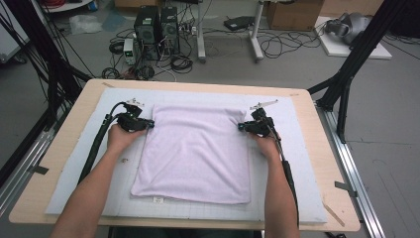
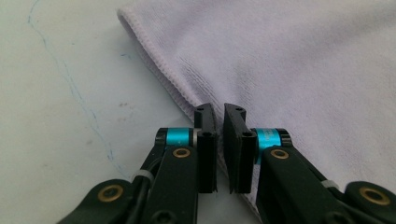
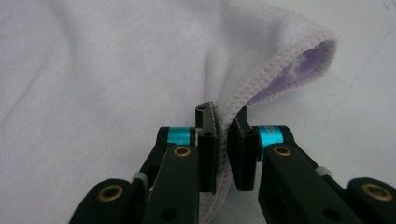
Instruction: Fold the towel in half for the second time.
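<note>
White mat (image 1: 297,163): towel (image 1: 193,153) flat, long axis running away from person.

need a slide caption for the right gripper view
Right hand-held gripper pinching the stitched edge of a pale lilac towel, lifting a fold.

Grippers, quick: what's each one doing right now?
Left gripper: shut on the towel's left edge.
Right gripper: shut on the towel's right edge, hem pinched between the jaws.
</note>
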`<action>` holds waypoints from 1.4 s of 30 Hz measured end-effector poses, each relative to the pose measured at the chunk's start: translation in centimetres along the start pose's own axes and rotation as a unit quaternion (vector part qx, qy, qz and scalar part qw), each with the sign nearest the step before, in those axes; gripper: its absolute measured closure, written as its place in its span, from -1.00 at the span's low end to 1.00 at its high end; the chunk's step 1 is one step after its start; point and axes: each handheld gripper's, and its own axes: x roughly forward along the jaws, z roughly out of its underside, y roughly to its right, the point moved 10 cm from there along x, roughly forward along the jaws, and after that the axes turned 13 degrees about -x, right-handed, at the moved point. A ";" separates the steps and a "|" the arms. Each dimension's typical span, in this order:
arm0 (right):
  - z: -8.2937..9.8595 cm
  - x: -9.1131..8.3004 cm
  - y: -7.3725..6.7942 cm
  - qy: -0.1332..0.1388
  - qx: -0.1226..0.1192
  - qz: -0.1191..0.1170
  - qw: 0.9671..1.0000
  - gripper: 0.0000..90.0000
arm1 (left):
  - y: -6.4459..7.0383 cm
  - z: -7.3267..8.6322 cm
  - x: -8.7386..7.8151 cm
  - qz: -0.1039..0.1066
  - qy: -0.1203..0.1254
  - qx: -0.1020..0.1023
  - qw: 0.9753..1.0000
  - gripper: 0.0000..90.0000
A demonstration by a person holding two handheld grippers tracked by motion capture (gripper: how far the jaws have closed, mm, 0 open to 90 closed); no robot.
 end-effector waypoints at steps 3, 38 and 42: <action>-0.2 -0.1 -0.2 -0.004 -0.014 0.005 1.000 0.86 | 0.1 -0.1 -0.1 -0.002 0.003 0.006 1.000 0.92; 3.7 -8.1 -8.5 0.022 -0.034 -0.082 0.996 0.08 | 4.7 7.0 -8.7 0.093 0.038 0.059 0.993 0.30; 1.7 -8.5 -6.9 0.032 -0.033 -0.052 0.998 -0.13 | 4.3 3.9 -8.1 0.072 0.053 0.055 0.995 0.15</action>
